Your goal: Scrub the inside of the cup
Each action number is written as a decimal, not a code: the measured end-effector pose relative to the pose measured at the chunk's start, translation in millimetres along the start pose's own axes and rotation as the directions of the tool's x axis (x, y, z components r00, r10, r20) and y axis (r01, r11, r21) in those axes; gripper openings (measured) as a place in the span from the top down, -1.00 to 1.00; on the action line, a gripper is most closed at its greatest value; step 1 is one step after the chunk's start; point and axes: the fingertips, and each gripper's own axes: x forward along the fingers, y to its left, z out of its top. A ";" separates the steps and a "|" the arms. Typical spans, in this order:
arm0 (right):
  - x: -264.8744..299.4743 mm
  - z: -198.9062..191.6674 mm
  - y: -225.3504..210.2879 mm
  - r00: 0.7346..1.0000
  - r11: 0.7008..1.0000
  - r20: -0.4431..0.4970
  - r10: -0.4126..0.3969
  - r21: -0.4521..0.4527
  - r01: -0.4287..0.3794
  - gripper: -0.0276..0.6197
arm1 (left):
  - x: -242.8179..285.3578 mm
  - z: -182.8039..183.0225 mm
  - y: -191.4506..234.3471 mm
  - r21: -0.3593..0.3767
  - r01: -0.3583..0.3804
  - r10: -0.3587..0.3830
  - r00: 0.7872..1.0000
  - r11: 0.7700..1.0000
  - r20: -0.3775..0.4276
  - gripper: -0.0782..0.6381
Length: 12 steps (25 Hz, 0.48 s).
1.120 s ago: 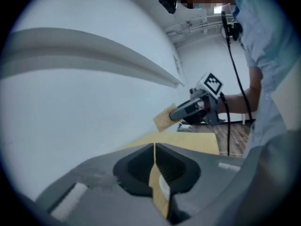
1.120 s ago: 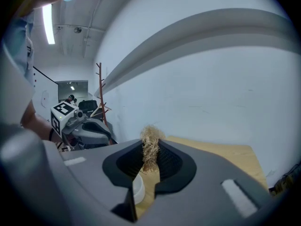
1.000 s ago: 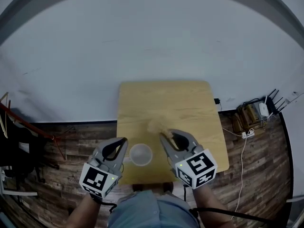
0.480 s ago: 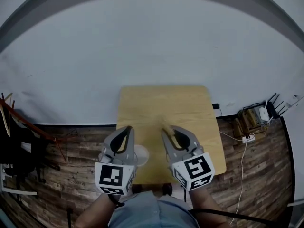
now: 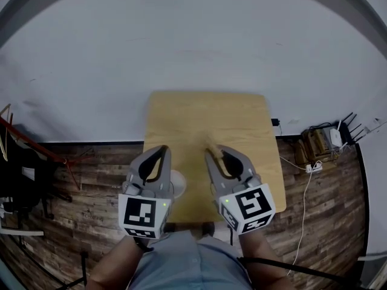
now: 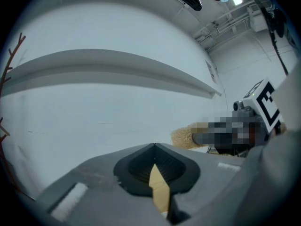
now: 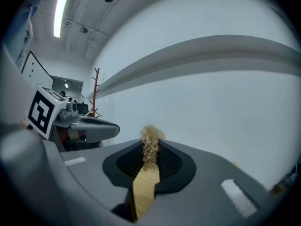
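Observation:
The white cup (image 5: 178, 183) stands near the front of the small wooden table (image 5: 242, 119), half hidden behind my left gripper (image 5: 159, 151). That gripper is shut with nothing between its jaws (image 6: 154, 147) and hangs above the cup's left side. My right gripper (image 5: 215, 153) is shut on a brush, and the brush's tan bristle tuft (image 7: 150, 142) sticks out past the jaws. The tuft (image 5: 209, 144) hovers over the table, to the right of the cup and beyond it. The left gripper view shows the tuft (image 6: 182, 135) to its right, off the table.
A white wall rises just behind the table. Cables and a power strip (image 5: 314, 167) lie on the plank floor to the right. A red-brown coat stand (image 5: 24, 144) is at the left. The table's front edge is close to the person's body.
My left gripper has come up from low beside the cup and now covers part of it. The right gripper with the brush has hardly moved.

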 end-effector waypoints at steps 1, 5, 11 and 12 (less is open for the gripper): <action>1.6 -0.3 0.0 1.000 1.000 -0.002 0.001 -0.002 -0.001 0.73 | 0.9 -0.5 0.6 0.002 0.003 -0.003 1.000 1.000 -0.001 0.72; 6.9 -0.6 -2.5 1.000 1.000 -0.004 0.003 -0.010 -0.003 0.73 | 4.9 -5.3 1.6 0.004 0.012 -0.012 1.000 1.000 -0.010 0.72; 13.1 -0.8 -5.4 1.000 1.000 -0.009 -0.002 -0.015 0.002 0.73 | 8.8 -9.3 5.5 -0.001 0.023 -0.023 1.000 1.000 -0.017 0.72; 14.0 -0.7 -5.5 1.000 1.000 -0.009 -0.004 -0.015 0.004 0.73 | 9.2 -9.5 6.4 -0.001 0.023 -0.023 1.000 1.000 -0.018 0.72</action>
